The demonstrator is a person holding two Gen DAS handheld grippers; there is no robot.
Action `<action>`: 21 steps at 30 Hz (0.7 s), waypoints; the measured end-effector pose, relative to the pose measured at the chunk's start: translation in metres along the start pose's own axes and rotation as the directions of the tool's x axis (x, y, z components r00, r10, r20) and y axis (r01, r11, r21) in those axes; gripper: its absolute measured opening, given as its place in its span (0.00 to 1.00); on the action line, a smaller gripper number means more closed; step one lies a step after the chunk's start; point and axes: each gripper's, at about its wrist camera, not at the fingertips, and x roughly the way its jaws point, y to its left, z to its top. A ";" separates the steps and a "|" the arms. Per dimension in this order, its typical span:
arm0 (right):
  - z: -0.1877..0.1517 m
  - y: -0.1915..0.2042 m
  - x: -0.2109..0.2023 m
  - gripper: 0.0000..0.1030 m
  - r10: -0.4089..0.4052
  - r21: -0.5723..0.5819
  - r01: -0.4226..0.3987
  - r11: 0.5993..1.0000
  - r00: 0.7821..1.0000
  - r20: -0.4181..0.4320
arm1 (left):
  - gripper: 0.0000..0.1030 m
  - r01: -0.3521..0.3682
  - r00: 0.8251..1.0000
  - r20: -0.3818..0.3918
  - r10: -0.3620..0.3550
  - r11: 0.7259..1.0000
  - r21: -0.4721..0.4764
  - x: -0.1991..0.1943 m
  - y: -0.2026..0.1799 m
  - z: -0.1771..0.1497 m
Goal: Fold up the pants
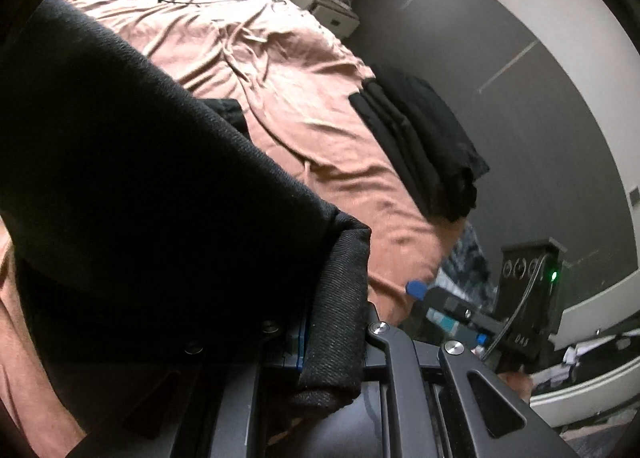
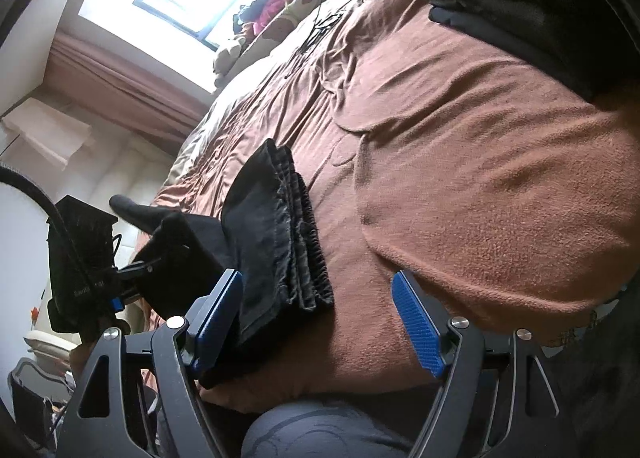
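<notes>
The left gripper [image 1: 316,342], jaws nearly closed, clamps one pair of black pants [image 1: 132,161] above a brown-sheeted bed [image 1: 304,105]. One folded stack of dark garments [image 2: 276,230] lies beside the right gripper [image 2: 320,322], its jaws wide, holding nothing.

My left gripper [image 1: 320,342] clamped coarse, matt black woven pants [image 1: 160,177]. The bed cover [image 2: 480,177] looked like soft, fuzzy brown fleece. My right gripper [image 2: 320,322] had ribbed blue pads [image 2: 418,324] and matt dark arms with shiny metal screws.
</notes>
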 end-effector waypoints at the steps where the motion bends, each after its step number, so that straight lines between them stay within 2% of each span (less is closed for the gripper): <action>1: -0.001 0.000 0.000 0.74 0.003 -0.001 -0.003 1.000 1.000 0.001 | 0.13 -0.006 1.000 -0.017 0.007 1.000 0.016 0.002 -0.003 -0.001; 5: -0.002 0.001 -0.006 0.74 0.007 -0.005 -0.007 1.000 1.000 0.009 | 0.13 -0.031 0.999 -0.043 0.033 0.998 0.045 0.003 -0.011 -0.007; 9: -0.003 0.001 -0.007 0.74 0.014 -0.004 -0.014 1.000 1.000 0.012 | 0.15 -0.026 0.998 -0.053 0.027 1.000 0.013 0.000 -0.009 -0.011; 12: -0.003 0.004 -0.008 0.74 0.027 -0.013 -0.027 1.000 1.000 0.011 | 0.33 -0.003 0.999 -0.054 0.002 1.000 -0.023 -0.004 -0.006 -0.015; 14: -0.003 0.006 -0.008 0.74 0.038 -0.016 -0.038 0.999 0.999 0.008 | 0.52 0.032 0.998 -0.046 -0.034 0.999 -0.043 -0.008 -0.006 -0.017; 16: -0.003 0.008 -0.007 0.74 0.044 -0.016 -0.044 0.999 0.999 0.005 | 0.60 0.060 0.998 -0.032 -0.062 0.997 -0.058 -0.014 -0.006 -0.019; 21: -0.005 0.016 0.003 0.74 0.078 -0.018 -0.079 0.997 0.997 -0.026 | 0.60 0.034 0.999 0.006 -0.034 0.996 -0.086 -0.031 0.003 -0.027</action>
